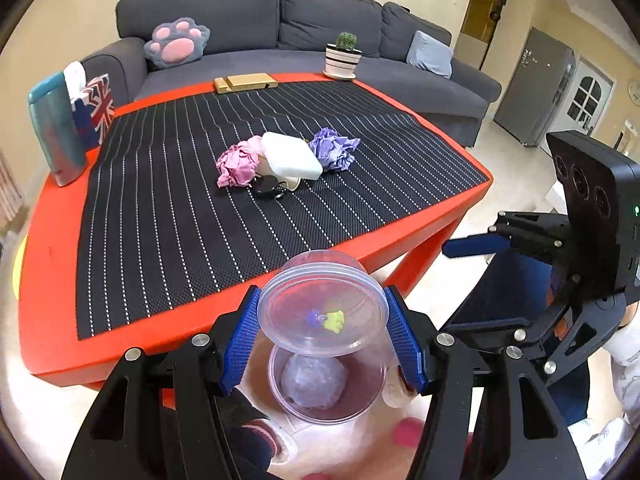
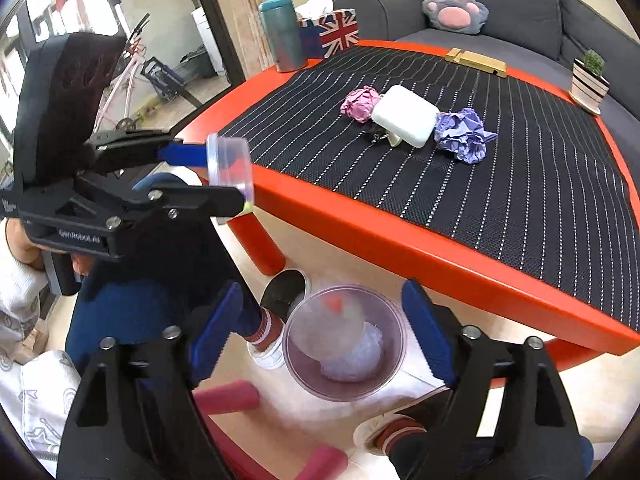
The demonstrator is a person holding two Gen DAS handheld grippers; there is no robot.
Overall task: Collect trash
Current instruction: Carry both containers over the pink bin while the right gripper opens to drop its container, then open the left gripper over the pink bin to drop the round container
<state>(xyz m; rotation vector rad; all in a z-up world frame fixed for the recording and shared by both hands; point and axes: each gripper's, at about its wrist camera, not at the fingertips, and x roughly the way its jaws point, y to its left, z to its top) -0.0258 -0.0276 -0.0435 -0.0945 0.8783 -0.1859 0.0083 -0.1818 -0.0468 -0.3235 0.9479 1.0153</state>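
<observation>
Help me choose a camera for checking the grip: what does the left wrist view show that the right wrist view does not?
Only the left wrist view shows the left gripper from behind, both pads against the clear lidded tub, with small yellow and purple bits inside it, plus the grey refrigerator.

Only the right wrist view shows the right gripper open and empty, and the pink bicycle behind glass.

Both show the clear cup on the floor holding a pale wad, the pink paper ball, purple paper ball and white box.
</observation>
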